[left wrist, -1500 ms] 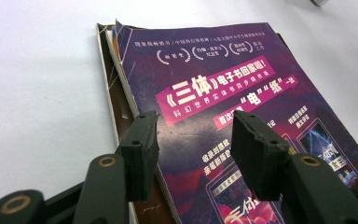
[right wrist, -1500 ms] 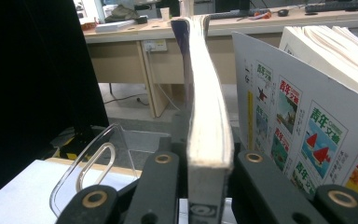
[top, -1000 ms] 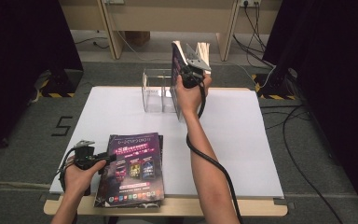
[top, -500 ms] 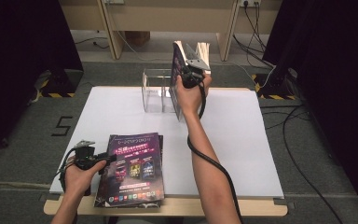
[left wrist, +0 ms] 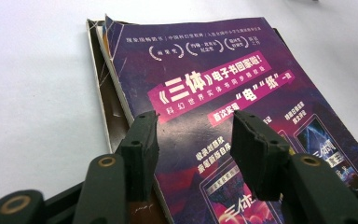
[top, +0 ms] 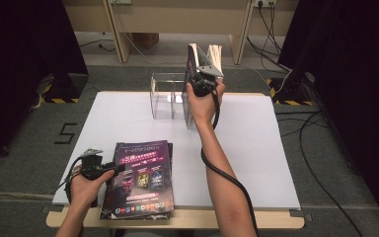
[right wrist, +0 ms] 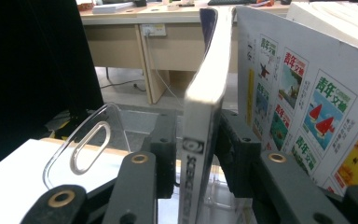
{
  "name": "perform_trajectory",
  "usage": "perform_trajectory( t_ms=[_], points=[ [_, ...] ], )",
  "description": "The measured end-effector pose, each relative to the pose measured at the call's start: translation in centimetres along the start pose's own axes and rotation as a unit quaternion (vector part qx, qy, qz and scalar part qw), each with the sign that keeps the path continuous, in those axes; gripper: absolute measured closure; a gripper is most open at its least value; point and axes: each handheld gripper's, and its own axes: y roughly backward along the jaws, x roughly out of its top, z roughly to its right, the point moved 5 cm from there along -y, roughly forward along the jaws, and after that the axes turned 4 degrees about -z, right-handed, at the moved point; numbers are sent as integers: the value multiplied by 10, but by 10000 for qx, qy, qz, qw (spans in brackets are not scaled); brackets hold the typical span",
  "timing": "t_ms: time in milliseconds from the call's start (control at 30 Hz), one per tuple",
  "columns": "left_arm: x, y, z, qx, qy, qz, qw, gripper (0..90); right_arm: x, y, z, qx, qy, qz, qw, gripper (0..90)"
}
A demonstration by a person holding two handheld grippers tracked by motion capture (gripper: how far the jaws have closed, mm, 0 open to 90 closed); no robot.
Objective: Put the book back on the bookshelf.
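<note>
Loosening, your right gripper (right wrist: pixel 196 154) has just been opening around the upright magazine (right wrist: pixel 205 93) in the clear holder (top: pixel 168 94); your left gripper (left wrist: pixel 193 140) stays open over the stack (top: pixel 140 177).

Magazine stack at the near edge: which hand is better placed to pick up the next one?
Left. The left gripper hovers open over the magazine stack. The right gripper is at the clear rack, its jaws just opening around an upright magazine.
</note>
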Motion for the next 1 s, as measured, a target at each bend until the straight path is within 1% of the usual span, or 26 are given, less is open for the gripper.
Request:
perform_trajectory(
  t_ms=[133,167,233,367,400,433,467,500,700,800,900,1000],
  points=[
    [0,0,0,13,1,12,10000,503,-5,5,0,44,-47,11,10000,688],
    [0,0,0,8,-1,1,10000,503,-8,7,-1,82,-115,-4,9999,690],
    [0,0,0,7,-8,2,10000,503,-12,9,0,93,-136,-2,9999,703],
    [-1,-1,1,3,-12,-13,10000,503,-20,14,1,146,-286,-47,9995,739],
    [-1,-1,1,8,-14,-15,10000,503,-21,14,2,151,-257,-55,9995,747],
    [-1,-1,1,9,-24,-20,10000,503,-23,15,1,155,-279,-70,9995,757],
    [-1,-1,1,7,-22,-14,10000,503,-23,15,2,123,-235,-79,9996,762],
    [-1,-1,1,7,-24,-13,10000,503,-24,15,1,112,-265,-87,9995,770],
    [-1,-1,2,-5,-27,-8,10000,503,-22,15,3,50,-235,-118,9996,803],
    [-1,-1,1,10,-23,-12,10000,503,-22,14,3,43,-224,-110,9997,796],
    [-1,-1,1,8,-21,-11,10000,503,-23,15,2,45,-259,-108,9996,756],
    [-1,-1,1,8,-18,-7,10000,503,-23,16,2,44,-197,-94,9998,724]
  ],
)
